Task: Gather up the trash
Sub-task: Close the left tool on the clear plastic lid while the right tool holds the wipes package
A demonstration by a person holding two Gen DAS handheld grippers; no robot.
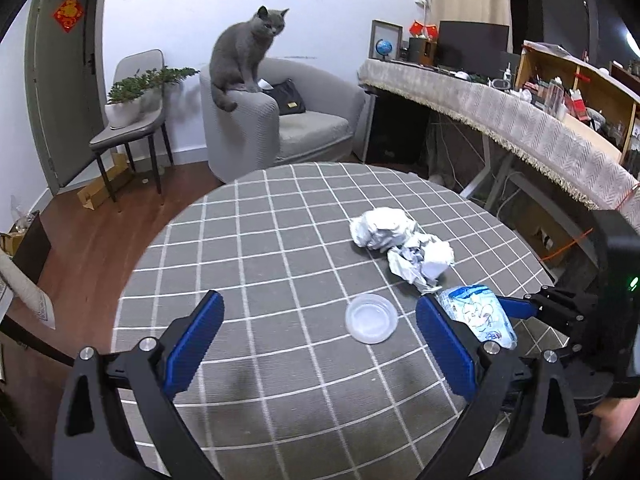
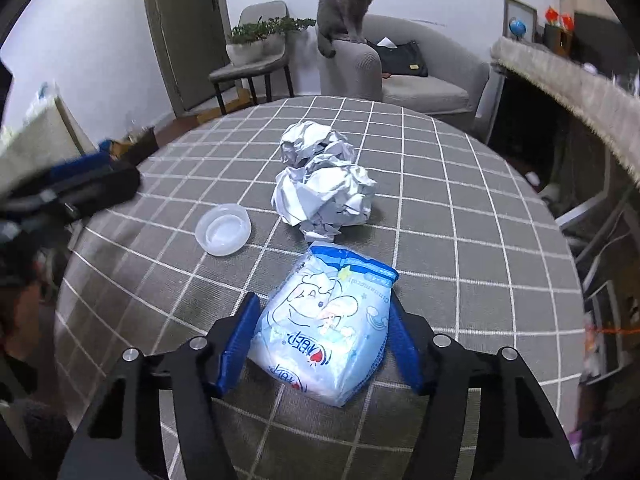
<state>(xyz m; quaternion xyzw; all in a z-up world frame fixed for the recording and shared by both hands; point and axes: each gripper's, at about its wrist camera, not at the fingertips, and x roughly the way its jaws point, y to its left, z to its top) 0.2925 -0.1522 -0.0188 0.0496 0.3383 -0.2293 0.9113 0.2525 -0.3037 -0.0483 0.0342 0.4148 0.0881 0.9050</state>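
Note:
A blue and white printed packet (image 2: 324, 328) lies on the round table with the grey checked cloth (image 1: 260, 240). My right gripper (image 2: 324, 308) has a blue pad against each side of the packet, which also shows in the left wrist view (image 1: 480, 312). Beyond it sit two balls of crumpled white paper (image 2: 328, 196), one touching the other (image 1: 400, 240). A clear plastic lid (image 1: 371, 319) rests on the cloth to their left (image 2: 223, 229). My left gripper (image 1: 320, 304) hovers open over the table, holding nothing, with the lid just inside its right finger.
A grey cat (image 1: 250, 52) sits on the arm of a grey armchair (image 1: 312, 128) behind the table. A chair with a potted plant (image 1: 128, 100) stands to the left. A long cloth-covered desk (image 1: 500, 112) runs along the right.

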